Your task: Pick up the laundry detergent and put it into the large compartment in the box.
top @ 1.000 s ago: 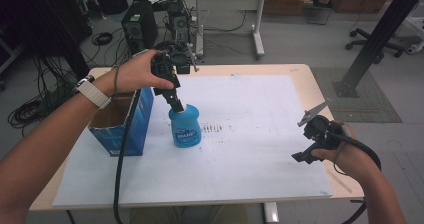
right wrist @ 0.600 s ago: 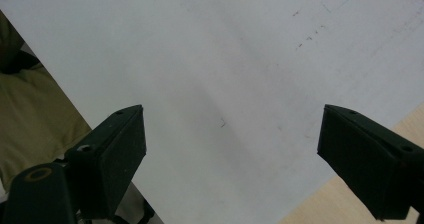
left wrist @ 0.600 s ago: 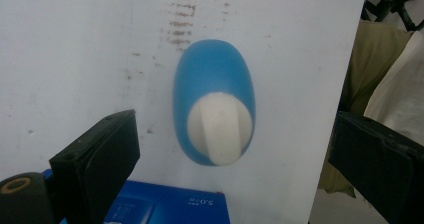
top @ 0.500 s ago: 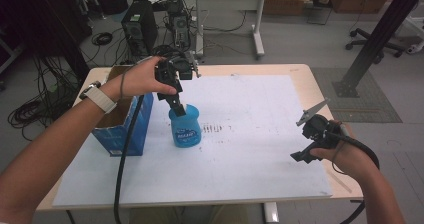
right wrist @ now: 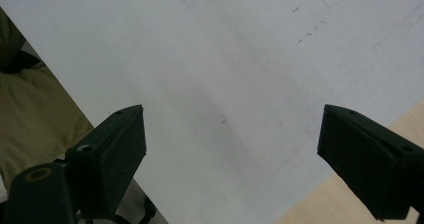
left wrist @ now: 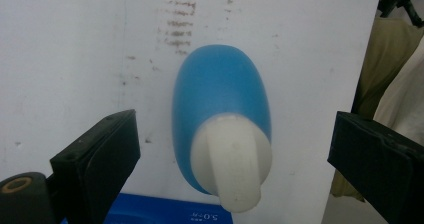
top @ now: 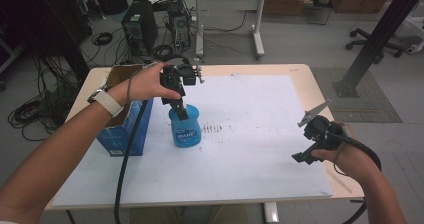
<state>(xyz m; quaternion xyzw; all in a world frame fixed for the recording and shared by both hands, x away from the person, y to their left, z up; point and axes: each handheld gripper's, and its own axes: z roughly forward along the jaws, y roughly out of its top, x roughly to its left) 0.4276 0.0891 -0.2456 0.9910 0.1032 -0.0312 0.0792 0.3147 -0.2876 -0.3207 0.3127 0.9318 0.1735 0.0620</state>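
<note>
Blue bottle point(top: 185, 128) stands upright on the white sheet point(top: 250, 134), left of table centre, just right of the blue box point(top: 122, 129). White cap point(left wrist: 232, 164) on top, label on its side facing the person. In the left gripper view the bottle is seen from above, cap nearest the camera, blue body point(left wrist: 220, 84) behind it, smudge marks point(left wrist: 177, 21) on the sheet beyond

Left gripper point(top: 181, 111) hangs straight above the bottle, pointing down, tips at the cap level in the high view. Jaws spread wide, one each side of the cap with clear gaps, not touching it, nothing held. Left hand point(top: 145, 84) grips the handle over the box, watch point(top: 106, 101) on the wrist, cable point(top: 127, 154) trails down toward the table edge

Box is open at the top, near the left edge of the table point(top: 300, 76)

Right gripper point(top: 312, 118) is well apart at the right side near the table edge, held up off the sheet by the right hand point(top: 345, 154). In the right gripper view its jaws stand wide, empty, over bare sheet point(right wrist: 225, 59) and a strip of wood edge point(right wrist: 350, 194)
</note>
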